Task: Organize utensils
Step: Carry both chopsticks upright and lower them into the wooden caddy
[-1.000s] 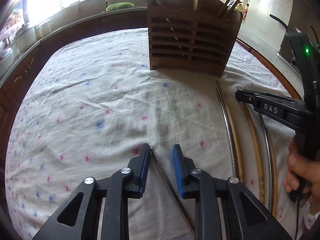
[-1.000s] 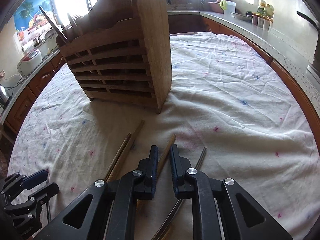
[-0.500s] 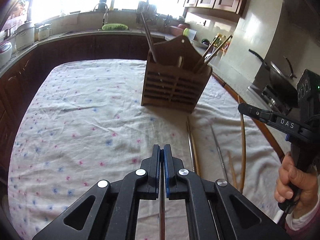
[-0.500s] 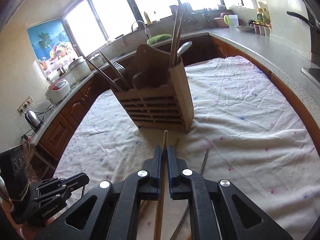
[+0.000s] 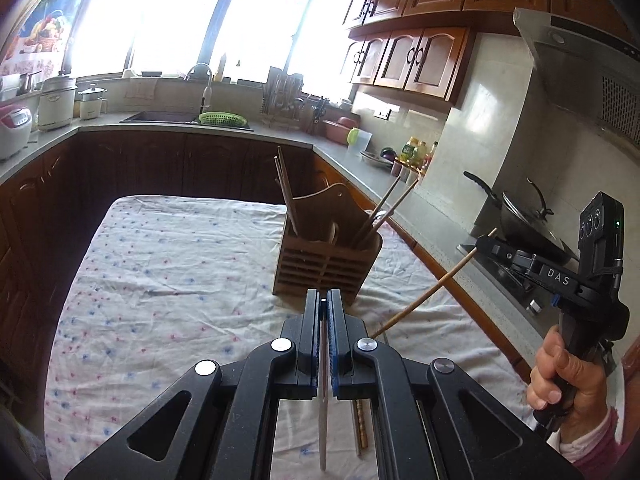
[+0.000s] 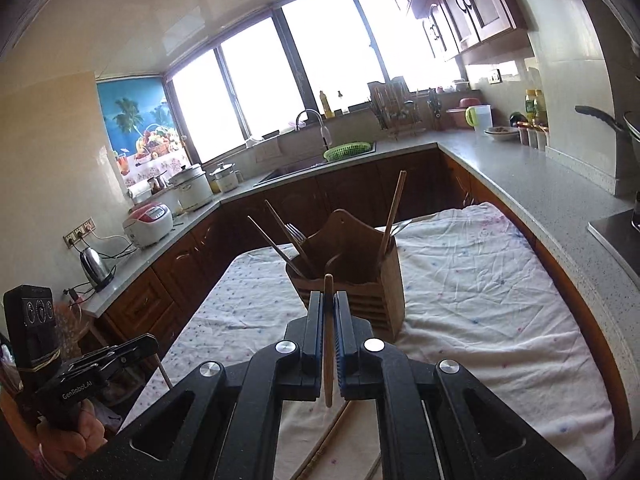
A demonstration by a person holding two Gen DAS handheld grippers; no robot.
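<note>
A slatted wooden utensil holder (image 5: pixel 326 258) stands on the cloth-covered table (image 5: pixel 168 280), with chopsticks and a fork in it; it also shows in the right wrist view (image 6: pixel 352 276). My left gripper (image 5: pixel 324 300) is shut on a thin metal chopstick (image 5: pixel 323 400), lifted above the table short of the holder. My right gripper (image 6: pixel 329 300) is shut on a wooden chopstick (image 6: pixel 328 344), also raised; the stick (image 5: pixel 432 284) shows slanting in the left wrist view. Loose chopsticks (image 5: pixel 360 424) lie on the cloth under the grippers.
Kitchen counters (image 6: pixel 520 172) wrap around the table on three sides. A sink with a green basket (image 5: pixel 222 119) is at the back. A wok (image 5: pixel 524 220) sits on the stove at the right. Rice cookers (image 6: pixel 148 224) and a kettle (image 6: pixel 94 266) stand at the left.
Both grippers closed on a chopstick each and rose well above the table, tilting up. The holder now looks smaller and farther.
</note>
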